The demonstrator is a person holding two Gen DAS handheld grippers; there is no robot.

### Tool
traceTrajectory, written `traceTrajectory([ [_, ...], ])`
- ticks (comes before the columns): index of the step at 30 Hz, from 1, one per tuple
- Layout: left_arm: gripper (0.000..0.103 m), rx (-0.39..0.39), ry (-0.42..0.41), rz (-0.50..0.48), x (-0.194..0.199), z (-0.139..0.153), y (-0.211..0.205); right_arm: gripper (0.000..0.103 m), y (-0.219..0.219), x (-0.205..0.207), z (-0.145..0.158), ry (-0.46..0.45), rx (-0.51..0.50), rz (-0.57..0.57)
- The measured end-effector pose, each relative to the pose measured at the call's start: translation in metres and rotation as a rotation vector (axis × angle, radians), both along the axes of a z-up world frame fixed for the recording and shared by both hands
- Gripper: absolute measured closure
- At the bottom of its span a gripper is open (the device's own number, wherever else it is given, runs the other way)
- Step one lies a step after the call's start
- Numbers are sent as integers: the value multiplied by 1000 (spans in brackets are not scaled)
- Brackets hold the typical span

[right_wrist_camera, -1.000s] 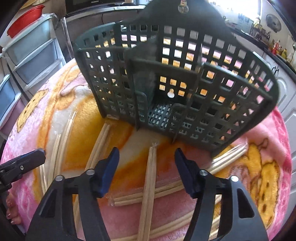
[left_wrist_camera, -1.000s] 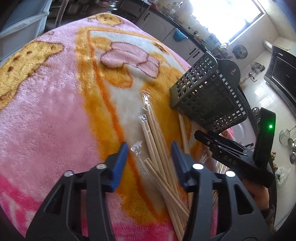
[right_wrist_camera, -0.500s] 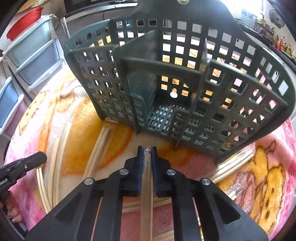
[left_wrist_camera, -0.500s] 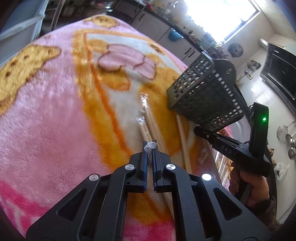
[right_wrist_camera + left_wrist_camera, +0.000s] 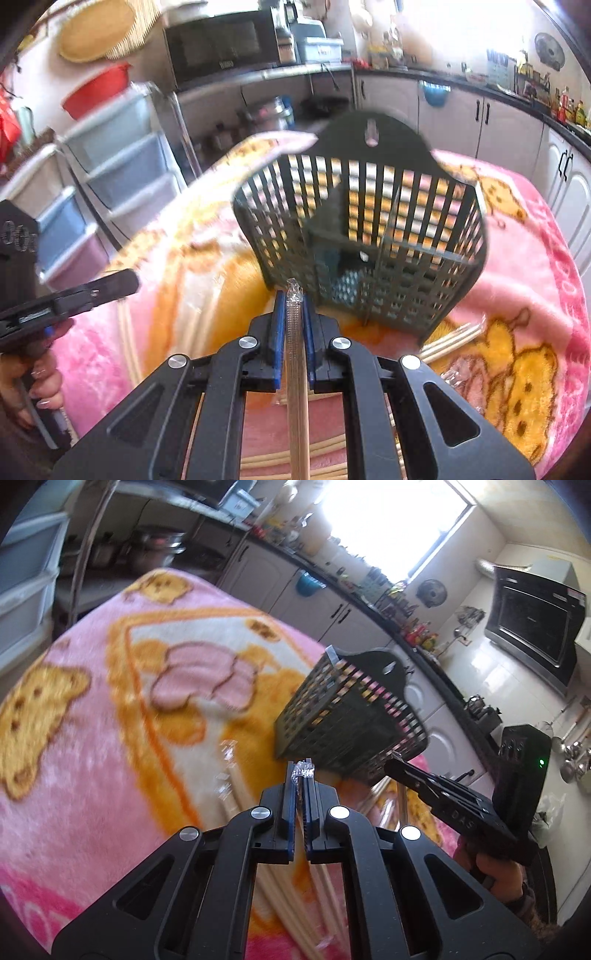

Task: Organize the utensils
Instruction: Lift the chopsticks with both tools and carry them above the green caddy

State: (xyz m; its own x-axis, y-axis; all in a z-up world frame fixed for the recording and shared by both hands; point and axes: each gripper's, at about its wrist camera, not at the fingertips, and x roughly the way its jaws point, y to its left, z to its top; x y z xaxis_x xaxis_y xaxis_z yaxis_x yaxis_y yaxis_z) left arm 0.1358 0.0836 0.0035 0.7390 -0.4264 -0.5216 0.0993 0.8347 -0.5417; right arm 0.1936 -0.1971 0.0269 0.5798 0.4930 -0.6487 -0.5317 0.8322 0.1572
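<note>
— What could go wrong here?

— Both claws pinch wrapped chopsticks only near the tip, so the long tails could swing or slip from the slick plastic. And the basket (image 5: 373,236) lies tipped on the soft blanket (image 5: 74,760); a nudge might roll it, I'd guess.

— Where are the sticks, exactly?

— The right gripper (image 5: 293,332) is clenched on a wrapped pair of chopsticks (image 5: 295,369), whose tip pokes past the jaws, just short of the basket's mouth. The left gripper (image 5: 300,808) is clamped on another wrapped chopstick pair (image 5: 303,770), with the basket's side right ahead. More loose chopsticks (image 5: 236,801) lie on the blanket below.
</note>
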Motion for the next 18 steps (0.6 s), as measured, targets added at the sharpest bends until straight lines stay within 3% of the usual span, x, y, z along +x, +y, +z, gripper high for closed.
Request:
traceTrajectory([
  [13, 103, -1, -196, -135, 13, 79, -36, 95, -28, -27, 82, -231, 160, -45],
  [18, 103, -8, -264, -160, 20, 106, -44, 96, -40, -31, 108, -360, 192, -88],
])
